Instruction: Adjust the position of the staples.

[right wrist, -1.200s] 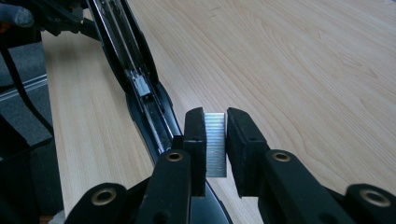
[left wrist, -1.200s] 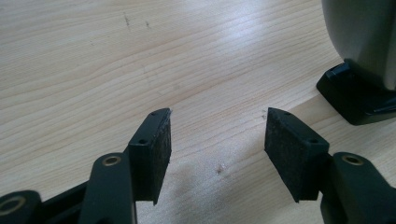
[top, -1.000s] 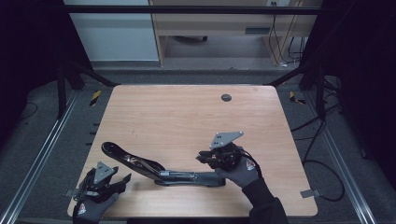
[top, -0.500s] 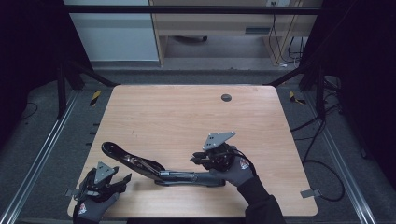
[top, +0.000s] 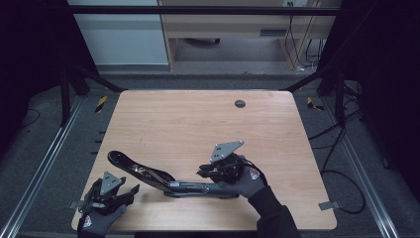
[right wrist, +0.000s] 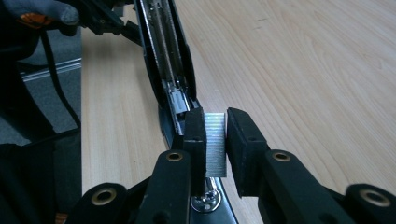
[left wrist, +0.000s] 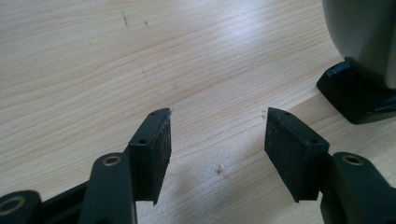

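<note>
Pale wooden table point(top: 188, 124) carries an opened stapler point(top: 163, 179) near its front edge. Right gripper point(right wrist: 215, 133), clamped on a staple strip point(right wrist: 215, 144), should lower it squarely into the stapler's channel point(right wrist: 163, 51); left gripper point(left wrist: 215, 135) waits with jaws apart, empty.

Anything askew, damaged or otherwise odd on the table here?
Nothing looks damaged or spilled. The stapler lies flipped wide open on the table, which suits reloading: the right gripper holds a strip of staples over its open channel. The left gripper rests open nearby.
</note>
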`<state>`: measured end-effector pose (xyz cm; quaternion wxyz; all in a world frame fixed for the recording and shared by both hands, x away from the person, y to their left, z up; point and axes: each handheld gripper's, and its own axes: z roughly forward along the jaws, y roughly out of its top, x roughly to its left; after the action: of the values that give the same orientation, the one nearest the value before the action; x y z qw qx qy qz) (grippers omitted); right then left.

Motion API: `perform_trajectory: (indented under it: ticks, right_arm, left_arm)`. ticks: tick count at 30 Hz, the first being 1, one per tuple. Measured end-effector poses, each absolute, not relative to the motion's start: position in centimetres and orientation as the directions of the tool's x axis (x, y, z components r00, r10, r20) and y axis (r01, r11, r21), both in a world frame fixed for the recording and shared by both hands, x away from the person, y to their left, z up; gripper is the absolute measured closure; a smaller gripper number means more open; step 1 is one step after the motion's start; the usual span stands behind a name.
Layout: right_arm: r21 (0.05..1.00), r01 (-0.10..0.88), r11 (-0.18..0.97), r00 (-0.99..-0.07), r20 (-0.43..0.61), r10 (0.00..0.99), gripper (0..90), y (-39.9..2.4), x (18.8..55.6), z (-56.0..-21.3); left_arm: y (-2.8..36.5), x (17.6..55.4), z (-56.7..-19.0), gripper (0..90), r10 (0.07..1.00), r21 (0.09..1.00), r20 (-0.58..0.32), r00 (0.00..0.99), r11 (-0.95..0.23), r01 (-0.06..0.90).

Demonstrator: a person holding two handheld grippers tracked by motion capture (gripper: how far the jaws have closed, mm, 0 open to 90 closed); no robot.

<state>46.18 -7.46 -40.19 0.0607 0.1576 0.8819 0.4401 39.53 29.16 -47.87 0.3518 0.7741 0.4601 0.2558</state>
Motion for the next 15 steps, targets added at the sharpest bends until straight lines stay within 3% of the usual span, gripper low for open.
perform_trajectory:
  ticks: [15]
  right_arm:
    - [0.769, 0.211, 0.603, -0.961, 0.05, 0.273, 78.4, -5.6, 46.5, -41.5]
  left_arm:
    - [29.2, 39.5, -47.8, 40.9, 0.892, 0.779, 0.073, 0.445, -0.33, 0.533]
